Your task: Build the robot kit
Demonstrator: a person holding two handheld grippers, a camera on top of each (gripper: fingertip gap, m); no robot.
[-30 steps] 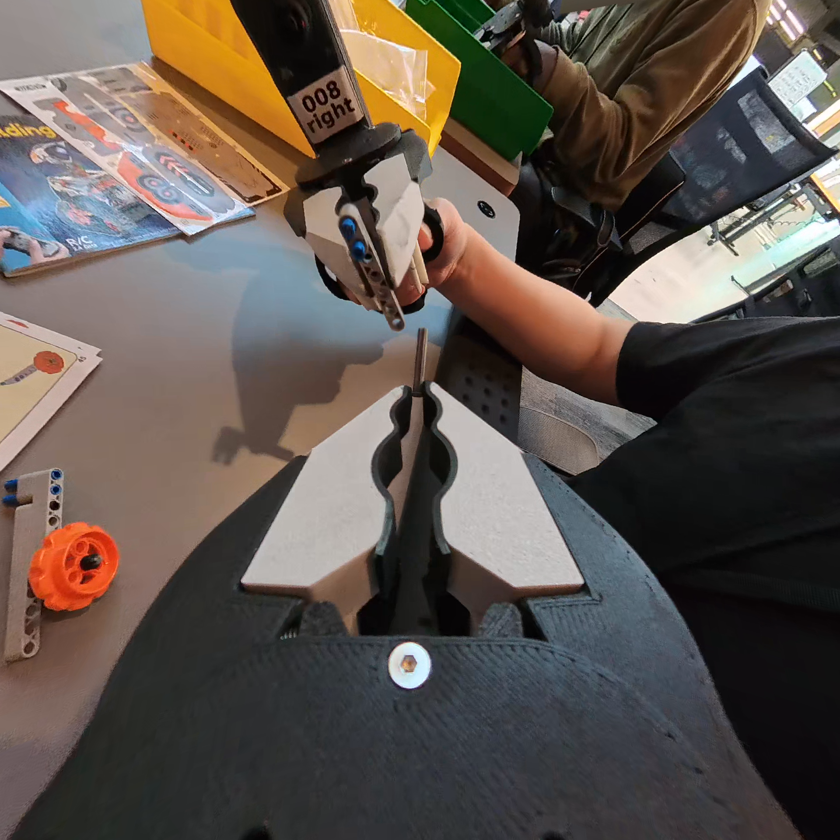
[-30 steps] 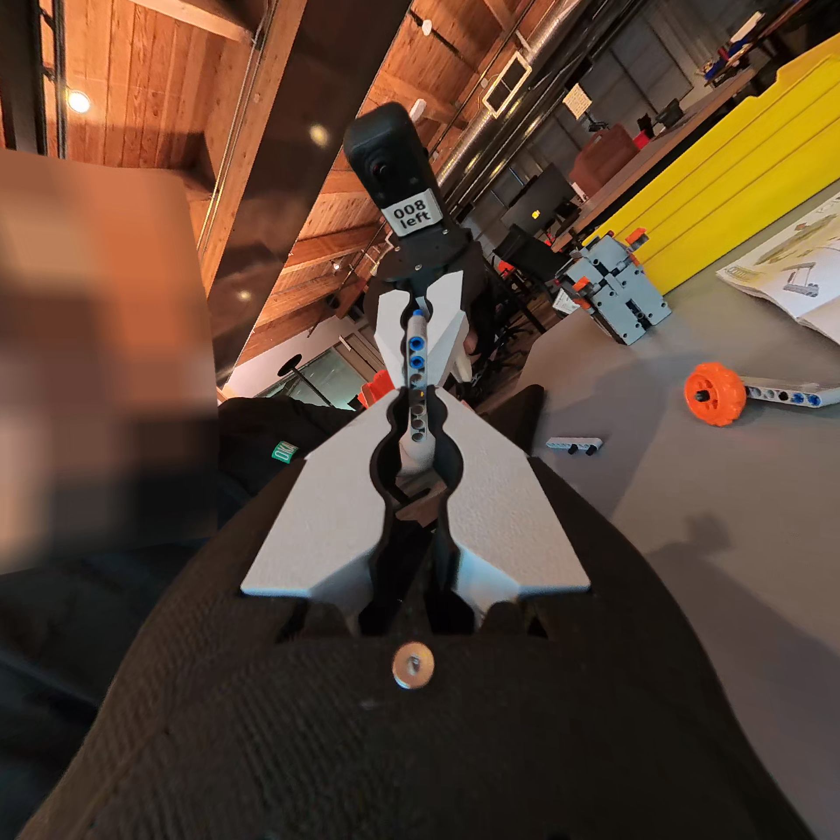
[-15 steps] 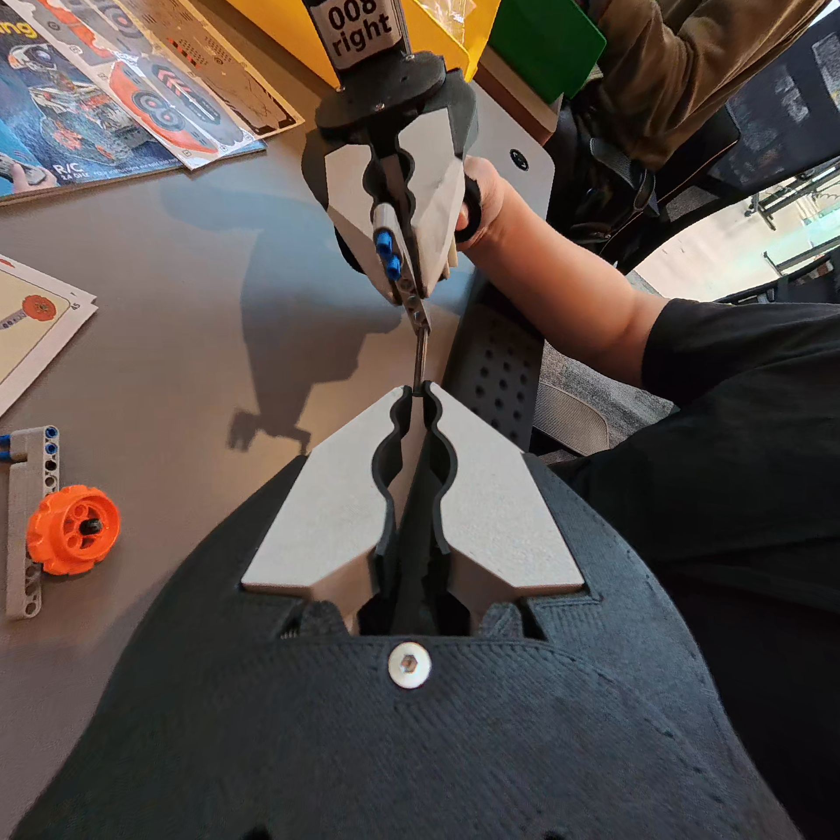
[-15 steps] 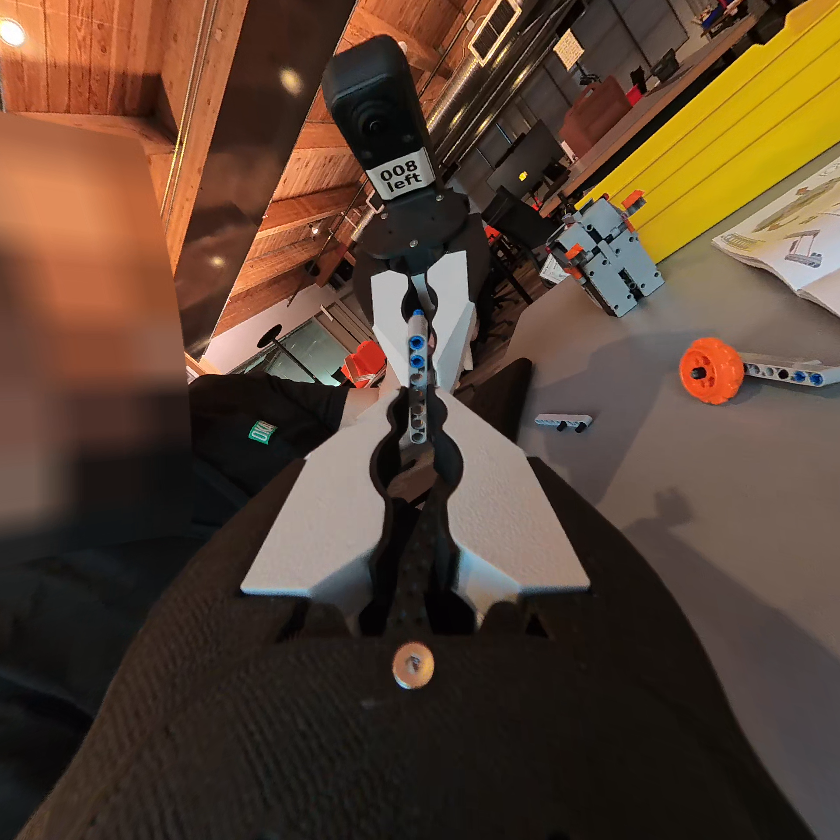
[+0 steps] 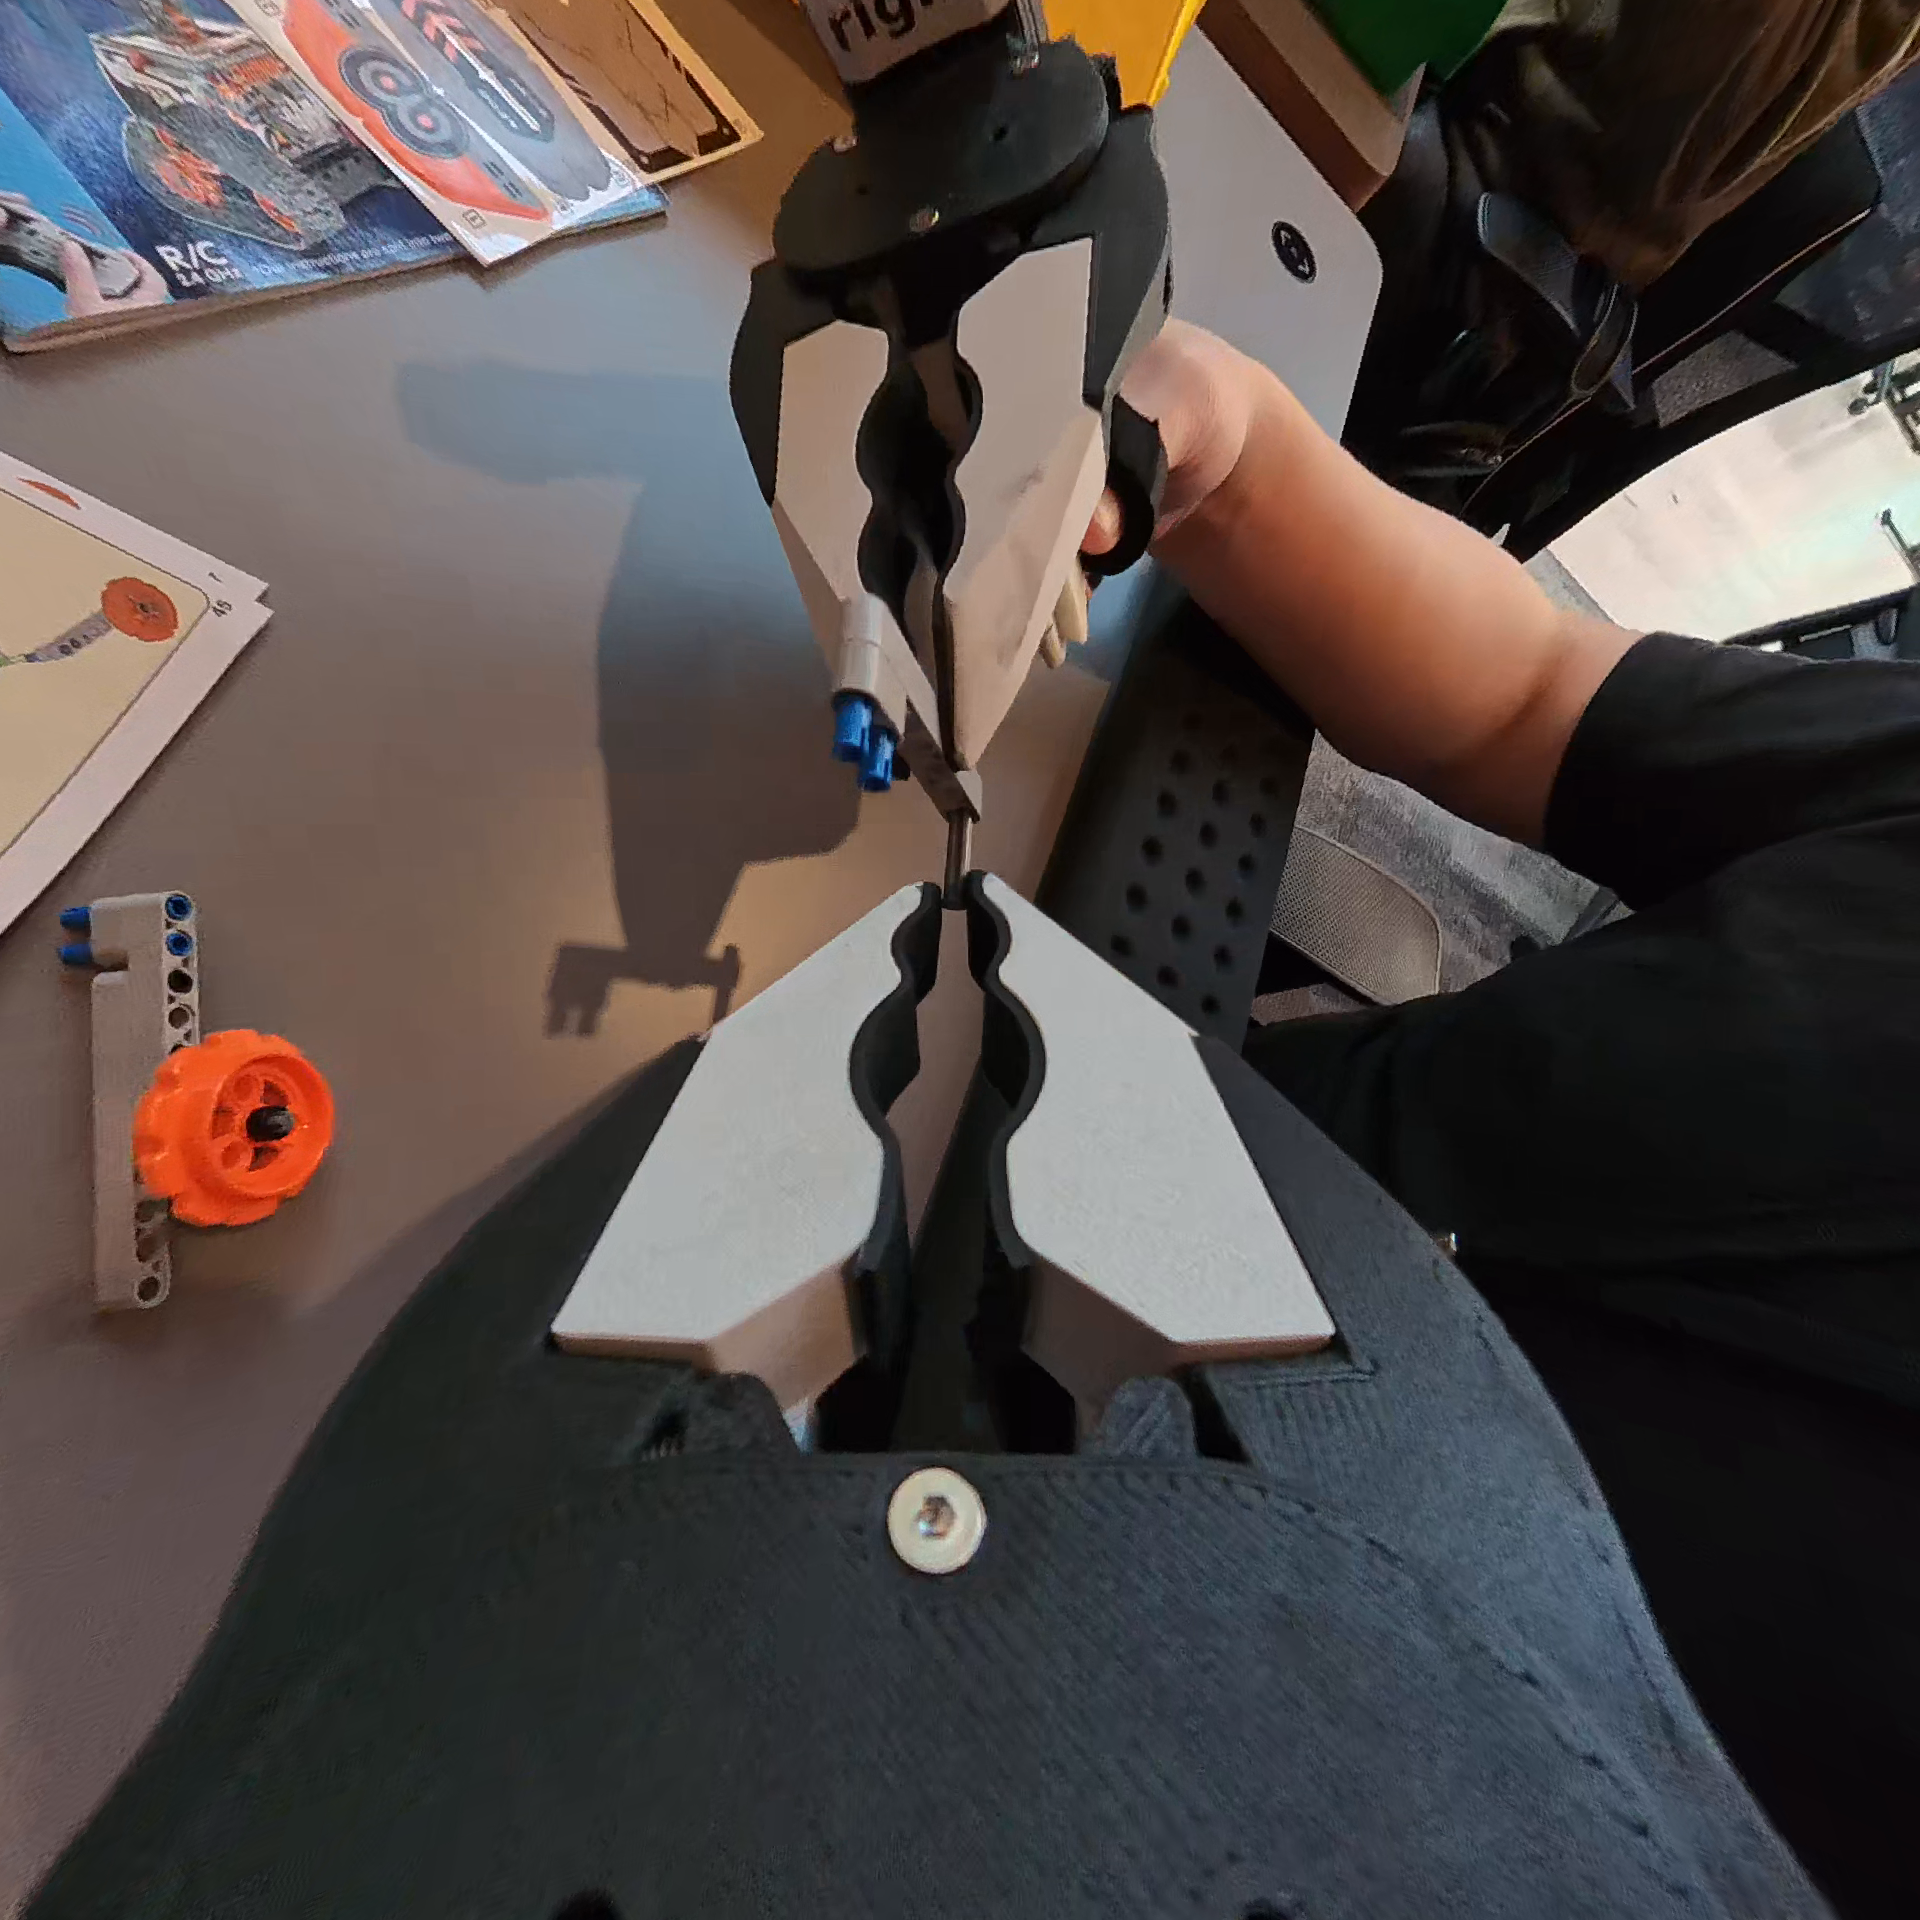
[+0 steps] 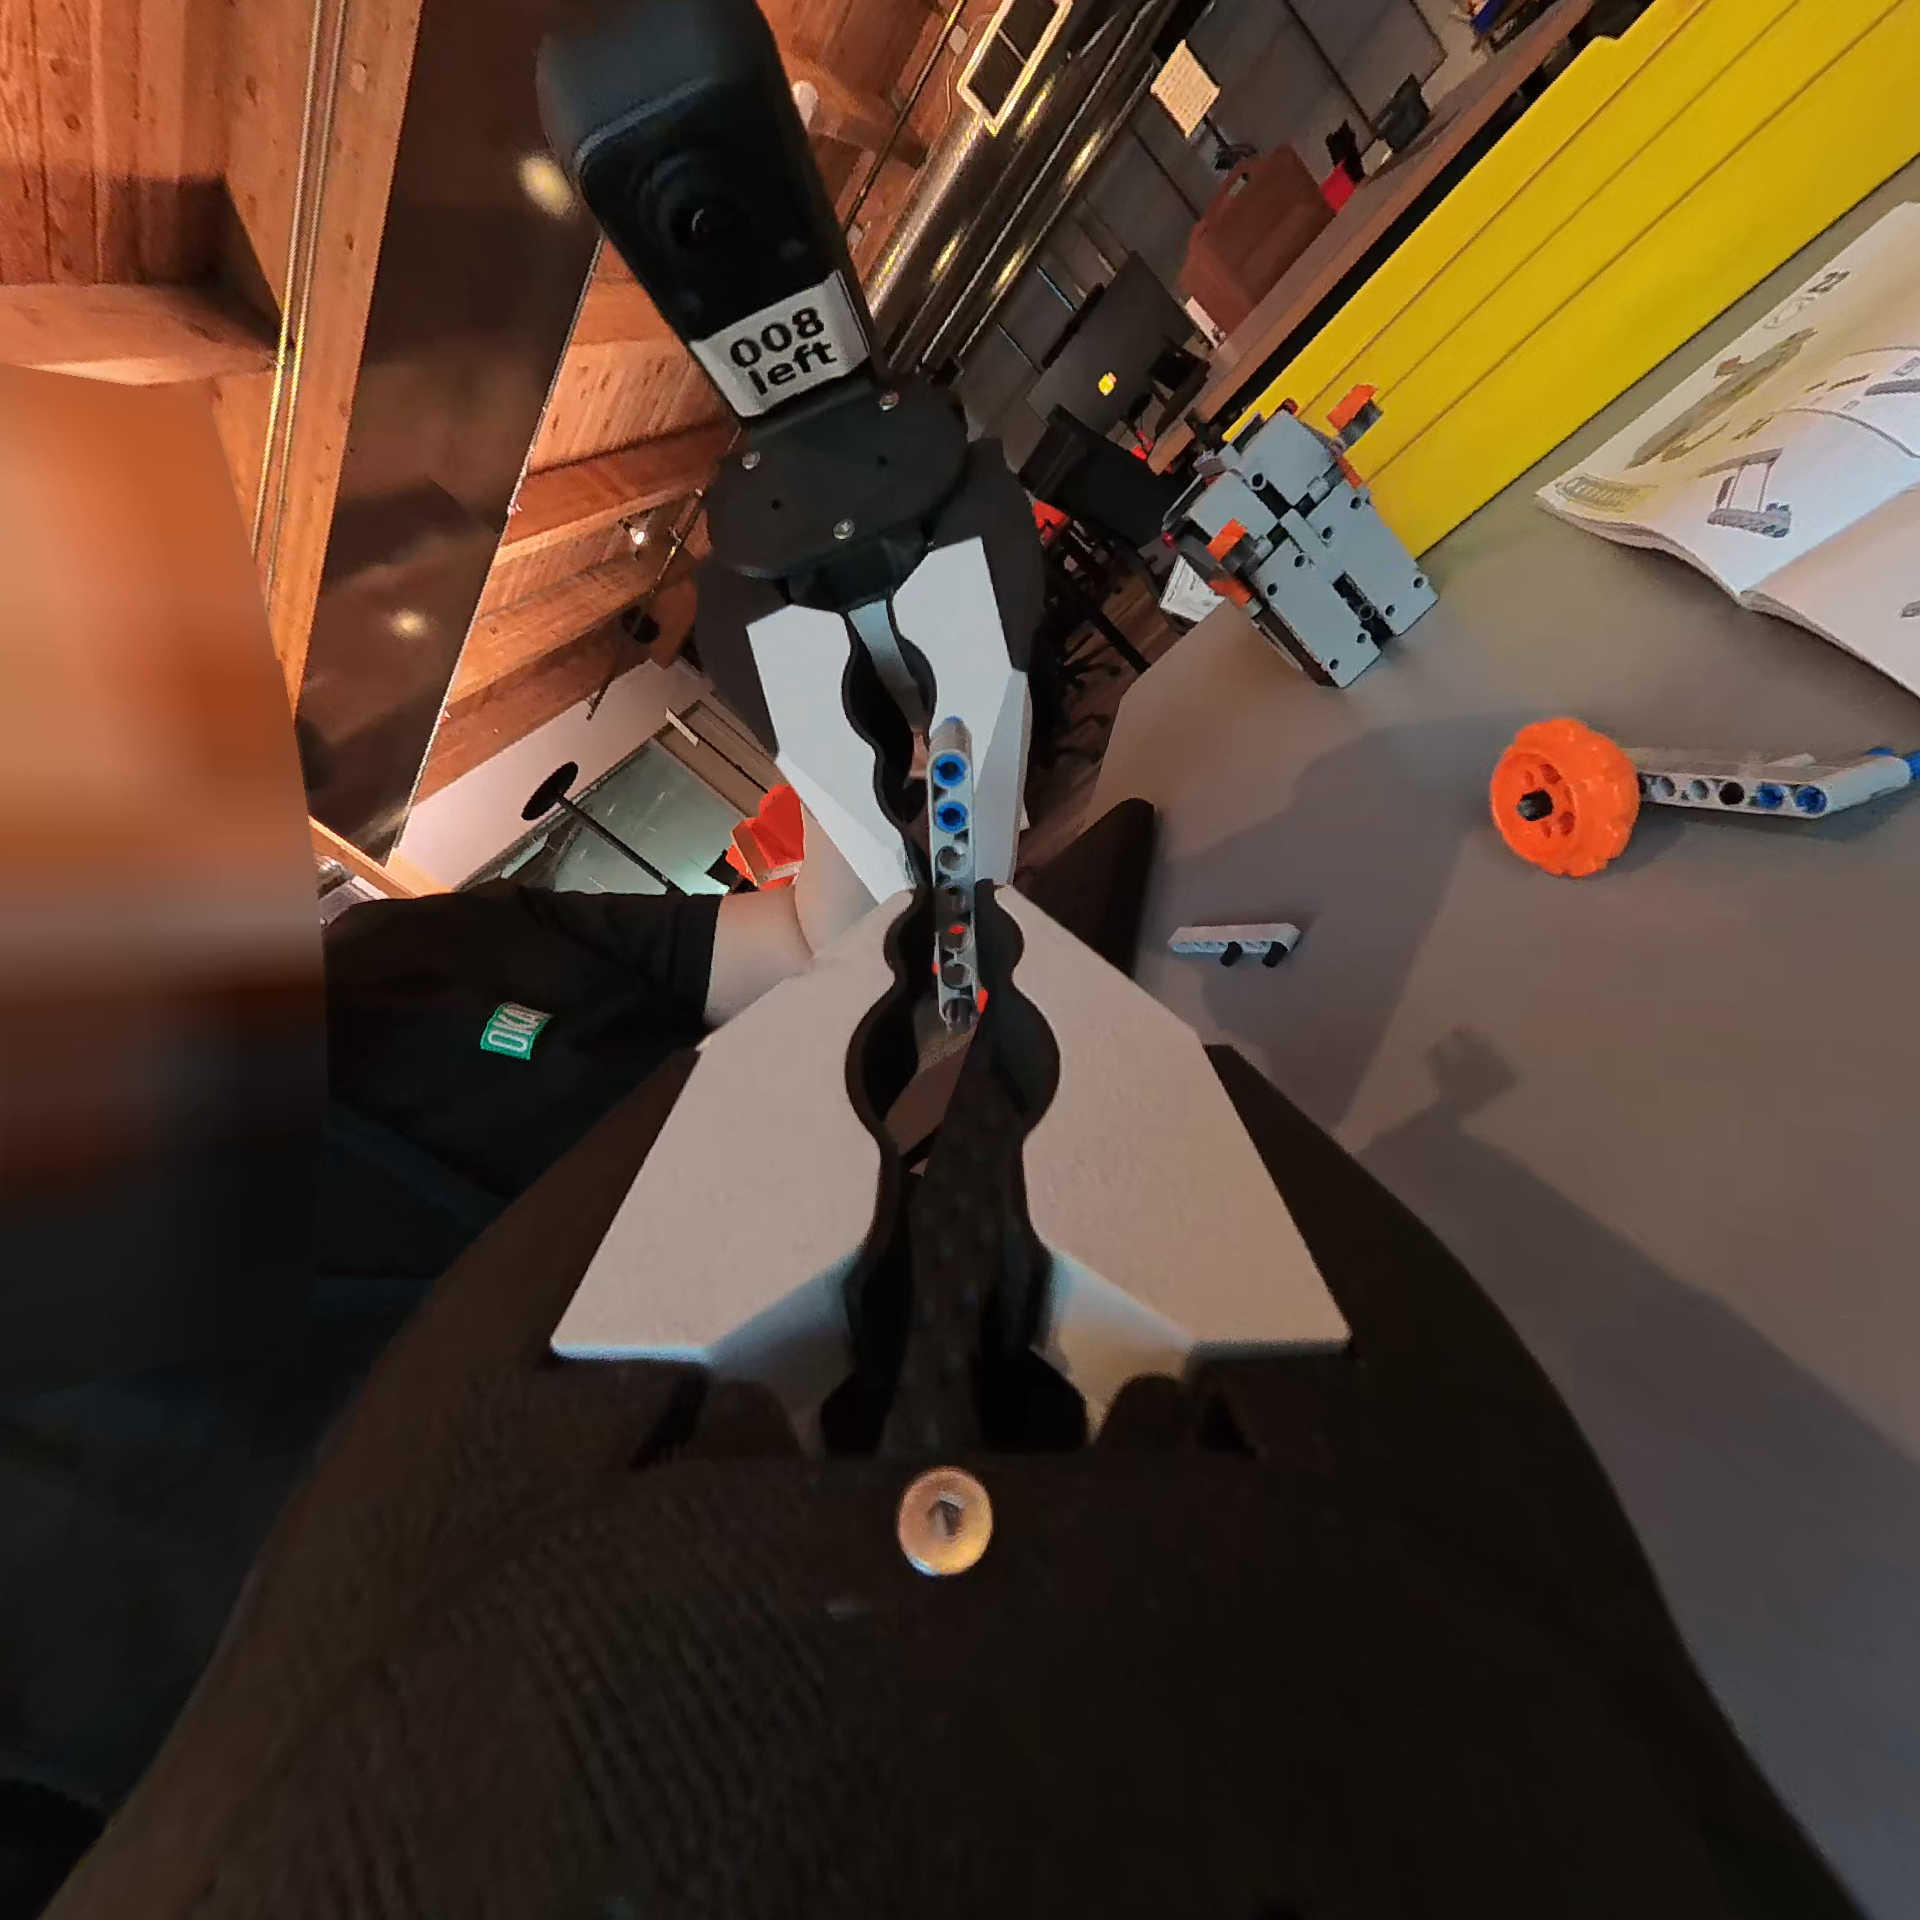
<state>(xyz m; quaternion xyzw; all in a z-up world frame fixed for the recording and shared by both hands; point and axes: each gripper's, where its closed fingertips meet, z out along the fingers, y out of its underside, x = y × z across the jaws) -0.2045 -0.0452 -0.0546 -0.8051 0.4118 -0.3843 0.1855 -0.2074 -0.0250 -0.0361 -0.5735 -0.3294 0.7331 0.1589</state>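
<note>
Between the two tongs, above the grey counter (image 5: 436, 644), sits the only relation I care about. My left tongs (image 5: 954, 902) are pinched closed on a thin dark axle (image 5: 958, 850), whose long axis runs straight out along the fingers toward the other tool. My right tongs (image 6: 951, 909) are clamped on a grey perforated beam (image 6: 954, 831) with two blue pins (image 5: 864, 740) at its far end; seen from the left wrist camera, the right tongs (image 5: 940, 727) point back at me, nearly head-on.

Taking the beam as my landmark: the axle's free tip meets the beam's lowest end, and I judge it is touching or just entering a hole there, though the exact hole is too small to tell. Axle and beam lie almost in one line, tip to tip, with both tools equally close to the joint.

Well off to one side of the beam, on the counter, lies a second grey beam carrying an orange wheel (image 5: 234, 1127). Beyond it are instruction booklets (image 5: 260, 177), and a small grey-and-orange assembly (image 6: 1304, 551) stands by a yellow bin (image 6: 1621, 239).
</note>
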